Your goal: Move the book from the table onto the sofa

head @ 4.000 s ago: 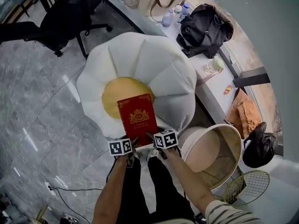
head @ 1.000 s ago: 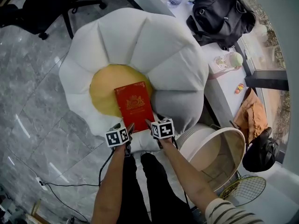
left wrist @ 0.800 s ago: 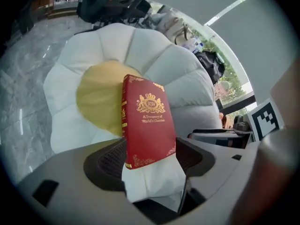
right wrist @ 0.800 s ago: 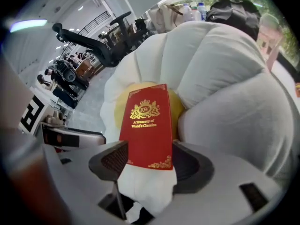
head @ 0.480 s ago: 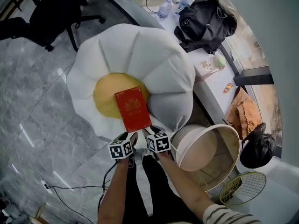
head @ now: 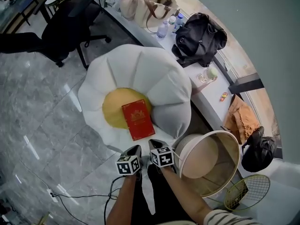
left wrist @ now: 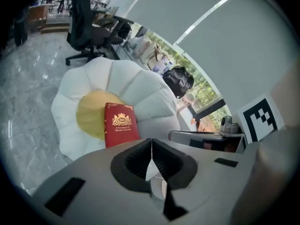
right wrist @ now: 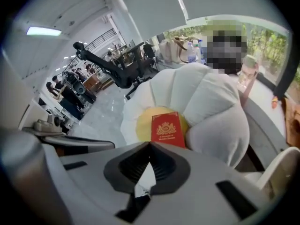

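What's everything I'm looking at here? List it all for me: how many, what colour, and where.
flower-shaped sofa: one, white petals, on the floor, mid-picture
book: one, red, lying on the sofa's yellow centre
office chair: one, black, upper left
handbag: one, beige, on the counter, at top
water bottles: at least two, clear, beside the handbag
bag: one, black, on the counter
round tub: one, cream, right of the sofa
racket: one, yellowish, bottom right
left gripper: one, grey, jaws just closed, empty, below the book
right gripper: one, grey, jaws just closed, empty, beside the left
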Demonstrator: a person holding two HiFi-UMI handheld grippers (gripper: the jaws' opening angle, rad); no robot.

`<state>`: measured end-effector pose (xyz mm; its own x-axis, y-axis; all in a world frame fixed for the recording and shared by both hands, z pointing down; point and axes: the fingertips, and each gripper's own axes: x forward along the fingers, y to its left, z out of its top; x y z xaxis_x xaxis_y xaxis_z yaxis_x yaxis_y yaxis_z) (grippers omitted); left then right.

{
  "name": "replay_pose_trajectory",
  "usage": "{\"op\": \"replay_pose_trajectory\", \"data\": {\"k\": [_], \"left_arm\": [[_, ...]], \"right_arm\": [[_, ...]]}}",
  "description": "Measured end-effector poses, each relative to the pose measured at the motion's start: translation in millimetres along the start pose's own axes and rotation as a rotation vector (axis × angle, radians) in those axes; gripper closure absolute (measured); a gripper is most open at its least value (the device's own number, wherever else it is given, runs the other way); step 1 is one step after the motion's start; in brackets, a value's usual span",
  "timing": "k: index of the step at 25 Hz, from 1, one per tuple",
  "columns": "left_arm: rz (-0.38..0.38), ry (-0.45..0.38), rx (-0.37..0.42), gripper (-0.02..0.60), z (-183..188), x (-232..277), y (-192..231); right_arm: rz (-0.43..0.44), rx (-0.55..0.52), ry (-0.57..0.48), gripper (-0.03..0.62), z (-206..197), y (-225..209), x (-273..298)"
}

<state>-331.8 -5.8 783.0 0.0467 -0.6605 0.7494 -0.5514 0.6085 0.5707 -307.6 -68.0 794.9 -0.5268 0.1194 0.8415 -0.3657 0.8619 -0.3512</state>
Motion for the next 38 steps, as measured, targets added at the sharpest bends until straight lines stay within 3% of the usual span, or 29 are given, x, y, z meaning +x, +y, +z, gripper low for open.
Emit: {"op": "replay_pose_trajectory", "data": {"k": [5,12,19,23,28,33,38], "left_arm": [[-0.052,-0.062,0.025,0.577,26,-54,-39],[-0.099,-0.153,0.141,0.577,78,-156,-106],[-0.129,-0.281,0.242,0.577,129,-246,-180],[-0.126,-0.343,0.306,0.577,151,-284,-216],[-0.113,-0.493,0.392,0.577,197,-347,-255],[-0.112,-0.598,0.473,0.577,218,-404,-283],[-0.111,-0.668,0.504,0.577,232,-439,-301]], "right_arm": [[0.039,0.004,-0.081,0.582,33,35,-56],[0.13,-0.053,-0.193,0.582,87,93,-161],[0.13,-0.081,-0.364,0.582,151,130,-261],[0.153,-0.132,-0.454,0.582,184,152,-308],[0.201,-0.236,-0.579,0.582,232,189,-370],[0.233,-0.298,-0.711,0.582,265,227,-431],[0.281,-0.389,-0.755,0.582,280,257,-460]]}}
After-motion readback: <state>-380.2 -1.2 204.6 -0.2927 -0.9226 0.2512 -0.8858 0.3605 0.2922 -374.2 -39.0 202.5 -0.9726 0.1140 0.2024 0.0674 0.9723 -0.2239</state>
